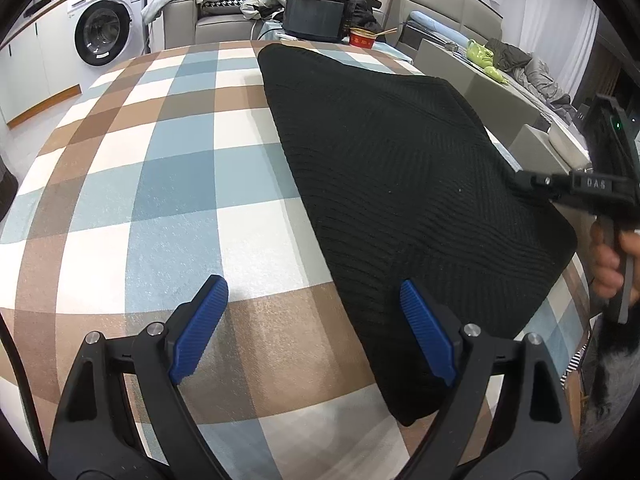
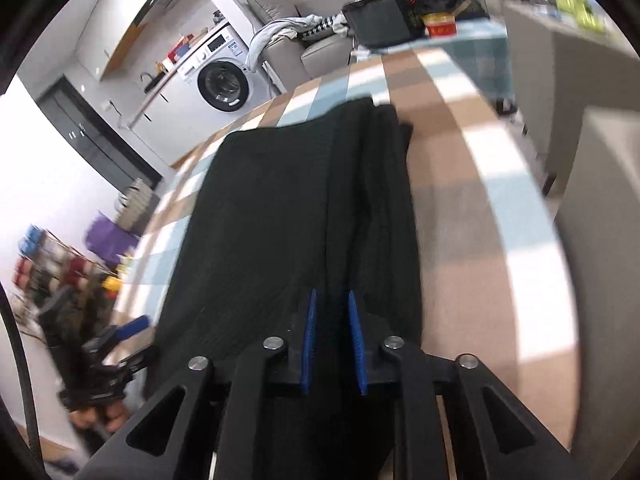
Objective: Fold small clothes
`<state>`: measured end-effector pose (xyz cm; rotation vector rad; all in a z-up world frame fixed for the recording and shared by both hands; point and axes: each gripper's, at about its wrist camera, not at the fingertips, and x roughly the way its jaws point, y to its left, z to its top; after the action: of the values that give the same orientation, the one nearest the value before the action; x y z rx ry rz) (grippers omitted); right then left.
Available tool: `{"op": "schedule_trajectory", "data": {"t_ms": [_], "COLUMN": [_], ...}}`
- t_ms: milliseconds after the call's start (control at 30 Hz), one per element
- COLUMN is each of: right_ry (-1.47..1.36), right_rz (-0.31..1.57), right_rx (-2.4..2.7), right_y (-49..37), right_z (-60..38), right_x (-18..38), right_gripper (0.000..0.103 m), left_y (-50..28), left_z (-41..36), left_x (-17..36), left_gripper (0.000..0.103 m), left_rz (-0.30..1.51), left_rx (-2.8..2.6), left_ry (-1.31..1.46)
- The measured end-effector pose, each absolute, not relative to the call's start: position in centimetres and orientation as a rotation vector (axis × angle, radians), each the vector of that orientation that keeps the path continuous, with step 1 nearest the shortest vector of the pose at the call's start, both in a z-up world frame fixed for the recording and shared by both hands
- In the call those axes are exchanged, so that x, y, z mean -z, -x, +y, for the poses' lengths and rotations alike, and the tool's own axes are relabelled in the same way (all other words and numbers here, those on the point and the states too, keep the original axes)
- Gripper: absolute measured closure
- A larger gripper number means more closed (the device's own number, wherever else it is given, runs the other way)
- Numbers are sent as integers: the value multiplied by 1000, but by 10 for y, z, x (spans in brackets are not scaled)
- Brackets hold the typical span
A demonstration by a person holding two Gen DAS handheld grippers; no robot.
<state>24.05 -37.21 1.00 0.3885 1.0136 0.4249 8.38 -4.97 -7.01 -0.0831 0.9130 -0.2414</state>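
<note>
Left wrist view, one black knit garment [image 1: 400, 168], one checked tablecloth [image 1: 160, 184], two hand-held grippers

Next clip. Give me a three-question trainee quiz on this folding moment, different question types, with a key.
1. True or false: the left hand-held gripper is clamped on the black knit garment.
2. What covers the table? A) plain white sheet B) checked cloth C) bare wood
3. Fill in: fabric of the ___ lies between the narrow pads of the right hand-held gripper.

Key: 1 false, its jaws stand wide open over the checked cloth; 2 B; 3 garment.
</note>
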Motion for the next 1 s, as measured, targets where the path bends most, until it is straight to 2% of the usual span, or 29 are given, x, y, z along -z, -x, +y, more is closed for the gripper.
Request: {"op": "schedule_trajectory", "data": {"t_ms": [133,200,267,400,500,567,633,733,833,1000], "right_ry": [-462,-396,-247,-230,-265,-298,-300,-291,-327,-361], "right_rz": [1008,962,982,990,965,973,962,966,978,1007], "right_rx": [-475,-461,-388,-385,-400,-428,-436,-371,-369,-361], "right_y": [-234,-229,-224,-210,-198,-196,-193,-201,-209,-223], "right_z": [-376,-375,-363,-366,-370,-376,-377,-381,-386,-387], "right_x": [-8,-16,-15,-17,-26,-25,-24,-15,-9,-2], "right_gripper": [85,91,91,91,85,68,58,57,52,52], "left_y": [-82,-82,-82,-85,-89,-94,-99,-110,-123,-142], "left_z": [-51,-51,-51,-49,-52,-56,-60,-67,-75,-85], "left_x": [66,66,67,70,72,74,74,74,75,75], "left_gripper": [16,16,16,16,16,16,16,16,16,16], "left_rz": [900,900,907,918,928,941,942,950,951,951], "left_rx": [249,250,249,251,267,274,276,259,253,244], "left_ry": [74,80,72,89,99,102,98,91,83,81]}}
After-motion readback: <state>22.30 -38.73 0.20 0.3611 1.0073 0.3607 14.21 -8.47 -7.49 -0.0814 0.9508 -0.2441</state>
